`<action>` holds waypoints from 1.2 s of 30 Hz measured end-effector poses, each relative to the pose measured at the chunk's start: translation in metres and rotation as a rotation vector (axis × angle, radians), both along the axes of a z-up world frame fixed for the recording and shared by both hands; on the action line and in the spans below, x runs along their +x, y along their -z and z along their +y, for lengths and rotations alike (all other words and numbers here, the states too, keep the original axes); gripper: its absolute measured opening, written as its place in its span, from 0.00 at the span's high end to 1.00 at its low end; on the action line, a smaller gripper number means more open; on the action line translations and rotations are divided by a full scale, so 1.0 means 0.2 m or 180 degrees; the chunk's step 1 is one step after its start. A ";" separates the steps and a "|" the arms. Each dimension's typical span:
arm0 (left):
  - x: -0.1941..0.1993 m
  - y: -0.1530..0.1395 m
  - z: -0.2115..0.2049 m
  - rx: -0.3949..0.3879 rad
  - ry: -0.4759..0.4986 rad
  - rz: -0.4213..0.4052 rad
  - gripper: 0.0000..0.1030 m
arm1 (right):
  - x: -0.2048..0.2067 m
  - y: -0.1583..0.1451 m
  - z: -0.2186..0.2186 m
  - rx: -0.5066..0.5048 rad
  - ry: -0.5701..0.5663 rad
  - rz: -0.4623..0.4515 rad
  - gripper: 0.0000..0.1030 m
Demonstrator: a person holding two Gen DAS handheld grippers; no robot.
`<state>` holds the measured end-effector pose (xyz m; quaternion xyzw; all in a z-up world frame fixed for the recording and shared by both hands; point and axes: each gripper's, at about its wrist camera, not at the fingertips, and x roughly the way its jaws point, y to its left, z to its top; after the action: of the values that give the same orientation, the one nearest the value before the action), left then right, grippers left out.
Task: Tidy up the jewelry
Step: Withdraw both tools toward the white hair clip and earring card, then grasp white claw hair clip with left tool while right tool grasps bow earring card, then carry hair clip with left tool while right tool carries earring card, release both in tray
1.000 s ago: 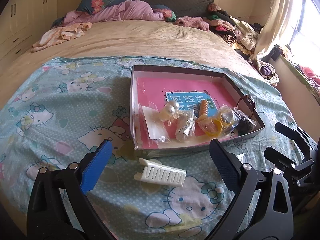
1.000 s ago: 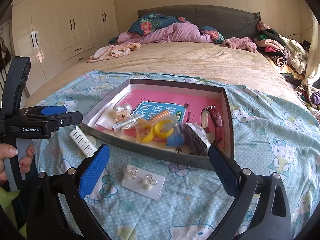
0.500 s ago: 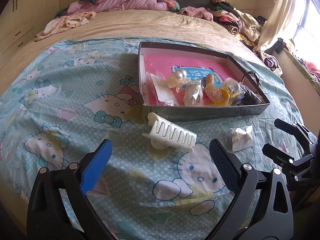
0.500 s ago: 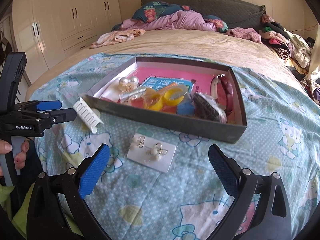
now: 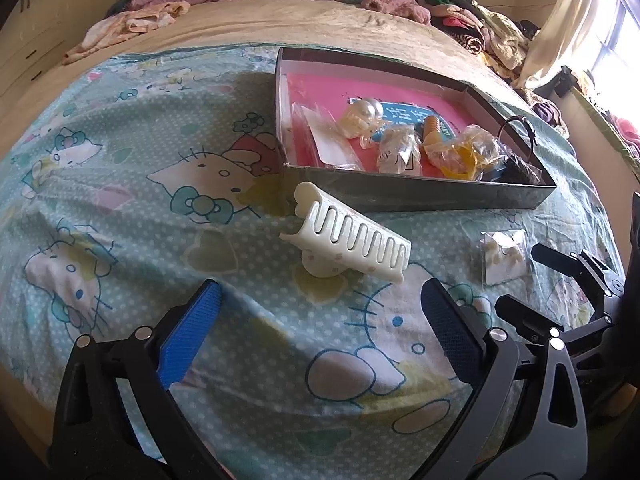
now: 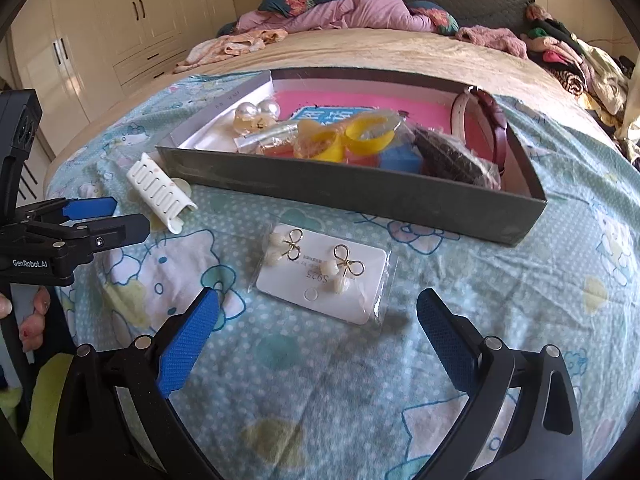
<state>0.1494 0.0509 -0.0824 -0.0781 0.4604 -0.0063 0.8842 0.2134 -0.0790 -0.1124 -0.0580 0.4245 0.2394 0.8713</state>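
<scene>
A white claw hair clip (image 5: 347, 237) lies on the Hello Kitty sheet just ahead of my open, empty left gripper (image 5: 318, 308); it also shows in the right wrist view (image 6: 160, 190). A bagged card of bow earrings (image 6: 322, 276) lies just ahead of my open, empty right gripper (image 6: 316, 320); it also shows in the left wrist view (image 5: 503, 256). Behind both stands a grey box (image 6: 360, 190) with a pink floor, also in the left wrist view (image 5: 420, 196). It holds pearl earrings (image 5: 366, 112), bagged yellow rings (image 6: 340, 140) and a maroon band (image 6: 494, 120).
The sheet covers the near end of a bed. Piled clothes (image 6: 568, 56) and bedding (image 6: 360, 12) lie at the far end. Wardrobes (image 6: 100, 40) stand left. The left gripper (image 6: 68, 224) shows at the right wrist view's left edge.
Both grippers have come lower and closer to the bed. The hair clip and the earring card now appear larger and nearer the fingers. Both stay open.
</scene>
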 end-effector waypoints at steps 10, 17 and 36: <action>0.11 0.04 0.05 -0.0493 -0.0206 0.0109 0.09 | 0.08 0.04 0.05 0.0114 0.0108 0.0041 0.04; 0.16 0.06 0.01 -0.0337 -0.0206 0.0079 0.10 | 0.09 0.05 0.09 0.0050 0.0092 -0.0129 0.13; 0.04 -0.19 0.03 -0.0248 0.0002 -0.0289 0.41 | 0.01 -0.25 -0.09 0.0269 -0.0012 -0.0502 0.35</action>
<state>0.1582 0.0562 -0.0446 -0.1120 0.4192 -0.0282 0.9005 0.2157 -0.0966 -0.0619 -0.0407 0.3440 0.2534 0.9032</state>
